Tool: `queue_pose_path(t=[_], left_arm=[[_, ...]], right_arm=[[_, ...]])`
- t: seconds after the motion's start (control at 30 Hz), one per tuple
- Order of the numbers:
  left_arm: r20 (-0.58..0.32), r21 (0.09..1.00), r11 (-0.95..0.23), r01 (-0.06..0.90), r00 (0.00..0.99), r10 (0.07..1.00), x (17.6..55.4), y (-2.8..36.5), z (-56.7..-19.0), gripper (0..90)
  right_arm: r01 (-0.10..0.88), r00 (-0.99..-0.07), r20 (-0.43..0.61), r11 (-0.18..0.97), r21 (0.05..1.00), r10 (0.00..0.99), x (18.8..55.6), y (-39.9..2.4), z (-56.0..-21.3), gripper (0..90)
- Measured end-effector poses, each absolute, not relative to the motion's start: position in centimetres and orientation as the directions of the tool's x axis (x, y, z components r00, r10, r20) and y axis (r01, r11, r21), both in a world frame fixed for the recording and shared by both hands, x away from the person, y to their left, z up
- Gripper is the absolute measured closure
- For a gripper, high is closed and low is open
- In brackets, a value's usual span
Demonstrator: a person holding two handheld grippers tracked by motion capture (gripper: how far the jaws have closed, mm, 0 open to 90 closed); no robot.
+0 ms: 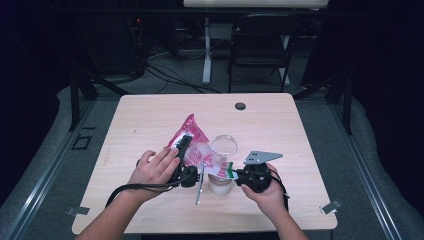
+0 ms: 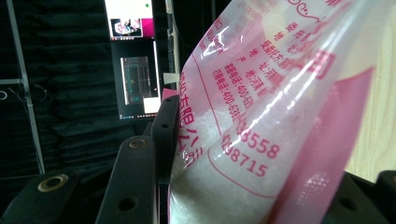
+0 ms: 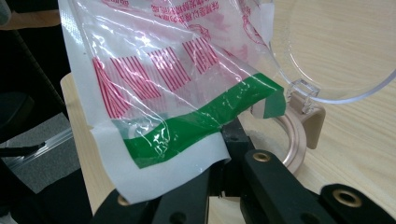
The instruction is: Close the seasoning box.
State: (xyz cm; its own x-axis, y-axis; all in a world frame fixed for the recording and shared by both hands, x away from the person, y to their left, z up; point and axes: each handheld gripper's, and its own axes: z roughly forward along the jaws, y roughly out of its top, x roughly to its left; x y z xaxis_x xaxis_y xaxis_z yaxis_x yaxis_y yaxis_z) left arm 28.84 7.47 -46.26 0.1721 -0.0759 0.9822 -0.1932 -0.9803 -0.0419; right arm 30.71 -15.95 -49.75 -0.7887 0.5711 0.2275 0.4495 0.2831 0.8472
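Light wooden table (image 1: pixel 150 115) bearing a lidded jar (image 1: pixel 220 186) and metal spoon (image 1: pixel 199 186).

Glossy plastic bag (image 2: pixel 280 116); clear plastic lid (image 3: pixel 336 46); matt wood-grain table (image 1: pixel 150 115).

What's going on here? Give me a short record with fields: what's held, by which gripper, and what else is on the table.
Held: pink-and-clear bag of white grains
Left gripper: jaws around the bag's pink end, tilting it
Right gripper: shut on the bag's green-edged corner
Below the bag: round container, its clear hinged lid open
Also on table: metal spoon beside the container
Bag mouth: cannot tell whether grains are pouring
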Motion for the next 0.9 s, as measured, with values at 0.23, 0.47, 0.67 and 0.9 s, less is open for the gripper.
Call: queue_pose_path(t=[0.23, 0.47, 0.67, 0.9], left_arm=[[0.981, -0.057, -0.978, -0.202, 0.172, -0.092, 28.81, 7.28, -46.18, 61.1], [0.976, -0.082, -0.976, -0.201, 0.18, -0.119, 28.8, 7.05, -45.98, 61.7], [0.976, -0.1, -0.973, -0.209, 0.171, -0.137, 28.77, 6.83, -45.8, 62.7], [0.977, -0.1, -0.972, -0.213, 0.163, -0.137, 28.59, 6.74, -45.91, 62.7]], right_arm=[[0.45, -0.787, 0.226, 0.284, 0.846, 0.573, 30.7, -15.92, -49.76, 90.0], [0.451, -0.788, 0.228, 0.285, 0.846, 0.572, 30.72, -15.92, -49.76, 90.0], [0.451, -0.789, 0.225, 0.29, 0.844, 0.572, 30.76, -16.01, -49.74, 90.0], [0.456, -0.786, 0.226, 0.292, 0.841, 0.575, 30.79, -16.14, -49.72, 90.0]])
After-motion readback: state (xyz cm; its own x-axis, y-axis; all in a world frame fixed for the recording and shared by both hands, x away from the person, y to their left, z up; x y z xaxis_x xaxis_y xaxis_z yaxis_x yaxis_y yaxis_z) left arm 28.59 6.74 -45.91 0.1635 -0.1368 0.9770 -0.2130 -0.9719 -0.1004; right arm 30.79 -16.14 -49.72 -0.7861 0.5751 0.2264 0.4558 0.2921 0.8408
